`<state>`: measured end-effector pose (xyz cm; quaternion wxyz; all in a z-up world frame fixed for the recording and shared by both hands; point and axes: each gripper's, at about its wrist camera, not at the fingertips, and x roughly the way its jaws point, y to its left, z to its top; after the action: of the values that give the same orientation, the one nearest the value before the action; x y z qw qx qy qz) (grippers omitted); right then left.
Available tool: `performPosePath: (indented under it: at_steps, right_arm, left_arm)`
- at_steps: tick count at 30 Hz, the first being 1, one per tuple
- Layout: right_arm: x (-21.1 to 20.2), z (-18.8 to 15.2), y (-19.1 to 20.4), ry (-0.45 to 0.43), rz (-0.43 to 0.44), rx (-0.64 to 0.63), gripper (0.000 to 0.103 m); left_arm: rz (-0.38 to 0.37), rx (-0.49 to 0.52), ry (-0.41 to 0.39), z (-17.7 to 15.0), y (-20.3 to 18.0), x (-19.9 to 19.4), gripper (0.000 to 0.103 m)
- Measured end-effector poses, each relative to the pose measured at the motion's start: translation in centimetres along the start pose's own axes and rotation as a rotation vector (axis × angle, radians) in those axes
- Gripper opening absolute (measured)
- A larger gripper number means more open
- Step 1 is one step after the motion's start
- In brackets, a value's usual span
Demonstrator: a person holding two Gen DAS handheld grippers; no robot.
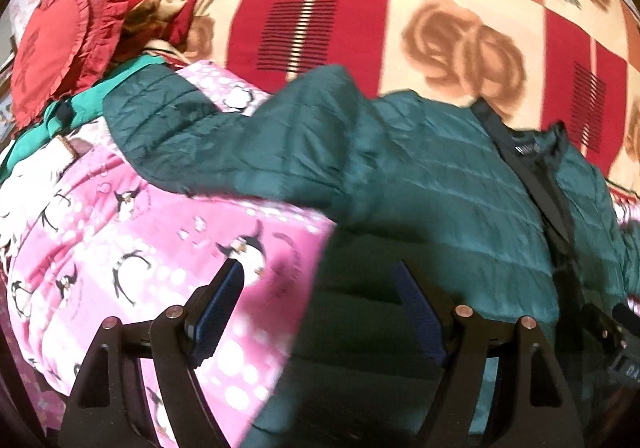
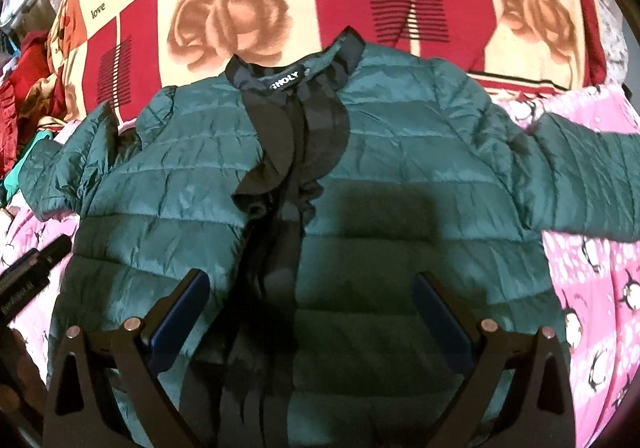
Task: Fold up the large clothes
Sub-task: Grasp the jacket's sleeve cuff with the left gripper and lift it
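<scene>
Jacket (image 2: 400,152): quilted, looks light, soft, slick; lies front-up, sleeves spread, on bed (image 2: 592,288). Both claws, left (image 1: 320,312) and right (image 2: 312,312), gape empty above it. Pinch a sleeve cuff (image 1: 132,108) or hem.

Black left gripper (image 1: 318,312) and right gripper (image 2: 312,320), blue-padded jaws, copper rivets.

The puffer jacket's (image 2: 360,152) hem runs below the frame, its right sleeve (image 2: 592,176) is cropped, and the collar label (image 1: 525,149) blurs.
</scene>
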<state>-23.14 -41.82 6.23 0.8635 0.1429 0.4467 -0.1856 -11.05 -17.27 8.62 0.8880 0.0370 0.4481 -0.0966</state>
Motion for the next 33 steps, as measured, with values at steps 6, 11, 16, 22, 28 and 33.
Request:
performPosePath:
  at_steps: [6, 11, 16, 22, 28, 33]
  right_arm:
    - [0.2, 0.1, 0.3, 0.017, 0.019, -0.005, 0.103]
    - [0.4, -0.3, 0.5, 0.041, 0.041, -0.004, 0.103]
    - [0.5, -0.5, 1.3, 0.057, 0.045, -0.035, 0.103]
    - [0.7, -0.8, 2.0, 0.075, 0.057, -0.040, 0.103]
    - [1.4, -1.5, 2.8, 0.099, 0.034, -0.080, 0.103]
    - [1.4, -1.5, 2.7, 0.103, 0.032, -0.074, 0.103]
  left_arm:
    - [0.060, -0.154, -0.028, 3.5, 6.5, 1.4, 0.052]
    - [0.164, -0.273, -0.060, 6.7, 12.5, 3.7, 0.052]
    - [0.243, -0.358, -0.075, 9.8, 17.8, 6.2, 0.052]
    - [0.306, -0.491, -0.110, 12.5, 23.1, 9.4, 0.043]
    - [0.218, -0.581, -0.089, 13.5, 25.4, 12.7, 0.011]
    - [0.193, -0.515, -0.118, 14.0, 23.9, 11.5, 0.000]
